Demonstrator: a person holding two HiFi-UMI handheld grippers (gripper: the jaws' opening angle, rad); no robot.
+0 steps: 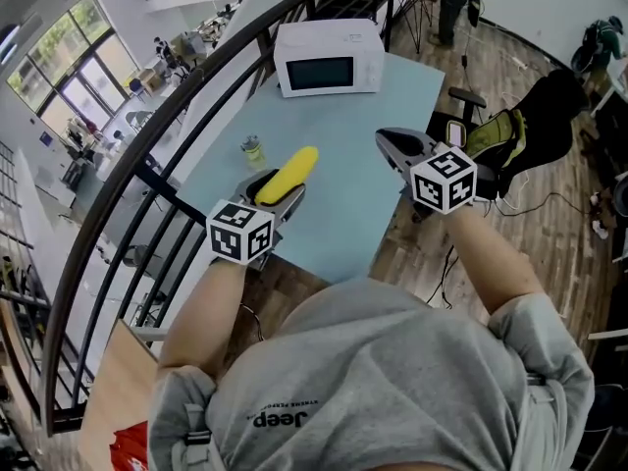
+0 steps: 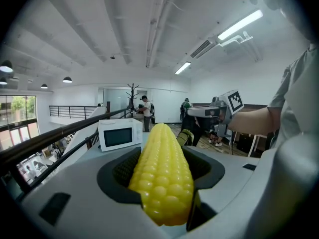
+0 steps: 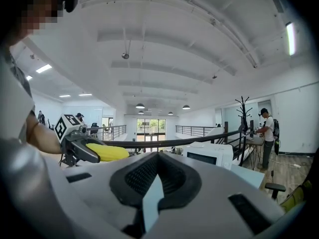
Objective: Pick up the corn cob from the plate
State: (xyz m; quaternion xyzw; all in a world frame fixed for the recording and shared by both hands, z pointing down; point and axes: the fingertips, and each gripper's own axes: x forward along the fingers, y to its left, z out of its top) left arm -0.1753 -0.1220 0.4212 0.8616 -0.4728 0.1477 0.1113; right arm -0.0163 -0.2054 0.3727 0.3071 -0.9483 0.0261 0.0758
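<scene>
The left gripper is seen clamped on the corn cob, its dark padded jaws held fairly wide by the cob's thickness and pressed against both yellow flanks. In its own view the cob fills the lower centre of the frame. Its long axis is laid along the line the gripper points, with the tapered tip sticking out ahead toward the white microwave at the upper centre of the head view. There the cob is carried left of centre, above the near part of the pale blue table, with a small jar just up and left of it. The right gripper is held level with it at right of centre, well apart; its jaw tips are closed together on nothing. No plate is shown in any view (it may lie outside the frames), so the pick-up is judged to be done, and any coming move is taken to fall to the left gripper.
</scene>
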